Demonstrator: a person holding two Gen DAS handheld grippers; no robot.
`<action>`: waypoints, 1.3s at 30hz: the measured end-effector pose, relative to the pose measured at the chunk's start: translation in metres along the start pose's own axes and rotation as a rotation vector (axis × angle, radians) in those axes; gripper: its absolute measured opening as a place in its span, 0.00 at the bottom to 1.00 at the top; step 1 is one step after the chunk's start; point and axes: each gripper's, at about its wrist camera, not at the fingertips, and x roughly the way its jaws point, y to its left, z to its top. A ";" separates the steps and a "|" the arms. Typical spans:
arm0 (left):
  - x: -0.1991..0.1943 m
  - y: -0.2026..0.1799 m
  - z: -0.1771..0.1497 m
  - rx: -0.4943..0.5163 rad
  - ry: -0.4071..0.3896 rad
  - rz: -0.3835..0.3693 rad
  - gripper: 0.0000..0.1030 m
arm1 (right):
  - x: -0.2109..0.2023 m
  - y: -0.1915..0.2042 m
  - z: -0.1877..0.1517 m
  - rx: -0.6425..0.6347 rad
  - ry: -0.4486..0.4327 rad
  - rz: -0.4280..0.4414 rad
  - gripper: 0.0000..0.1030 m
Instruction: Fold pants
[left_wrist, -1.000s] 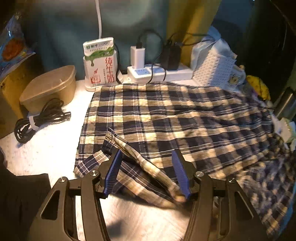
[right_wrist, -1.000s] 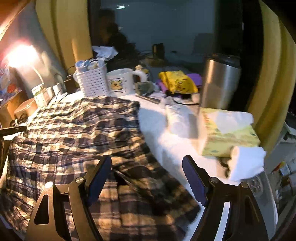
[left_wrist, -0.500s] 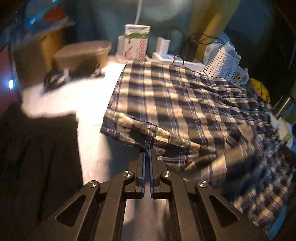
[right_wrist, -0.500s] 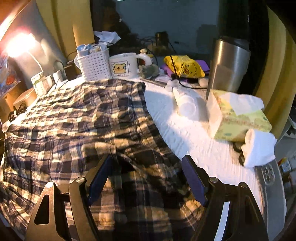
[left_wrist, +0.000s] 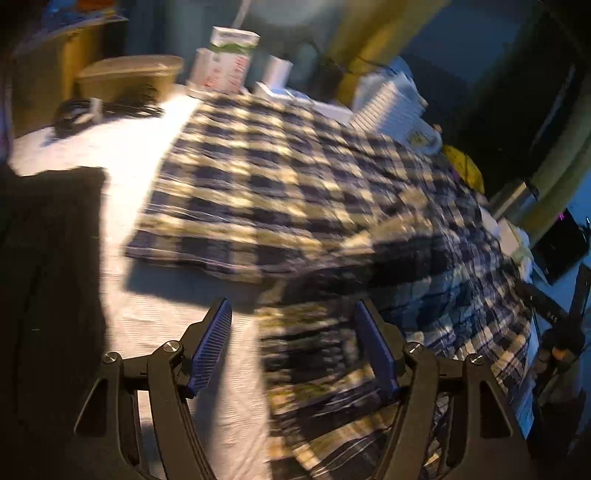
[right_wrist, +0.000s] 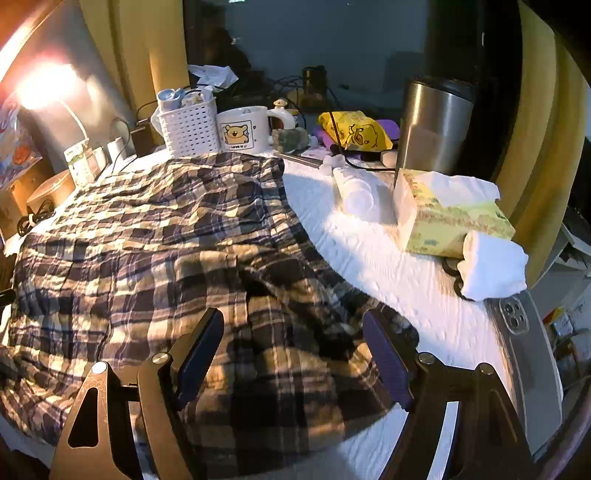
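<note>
On the white tabletop (right_wrist: 391, 266) the plaid pants (right_wrist: 155, 229) lie spread, and the left gripper (left_wrist: 291, 332), jaws just opened and apparently empty in the blur, should take the near hem squarely, while the right gripper (right_wrist: 293, 343) hovers wide over crumpled cloth.

Your white-covered counter (right_wrist: 399, 280) is carrying the plaid pants (right_wrist: 155, 236) spread across it, with a tissue box (right_wrist: 450, 218), rolled towel (right_wrist: 495, 266), steel tumbler (right_wrist: 432, 125), mug (right_wrist: 243, 129) and white basket (right_wrist: 188, 125) sitting alongside.
</note>
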 end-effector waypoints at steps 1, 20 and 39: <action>0.003 -0.004 -0.001 0.023 0.002 0.000 0.28 | -0.001 -0.001 -0.001 0.001 -0.001 -0.001 0.77; -0.126 0.003 0.029 0.120 -0.326 0.312 0.00 | 0.009 0.002 -0.019 -0.015 0.042 0.022 0.77; -0.022 0.016 -0.009 -0.024 -0.074 -0.047 0.77 | -0.028 -0.048 -0.030 0.043 -0.011 0.013 0.77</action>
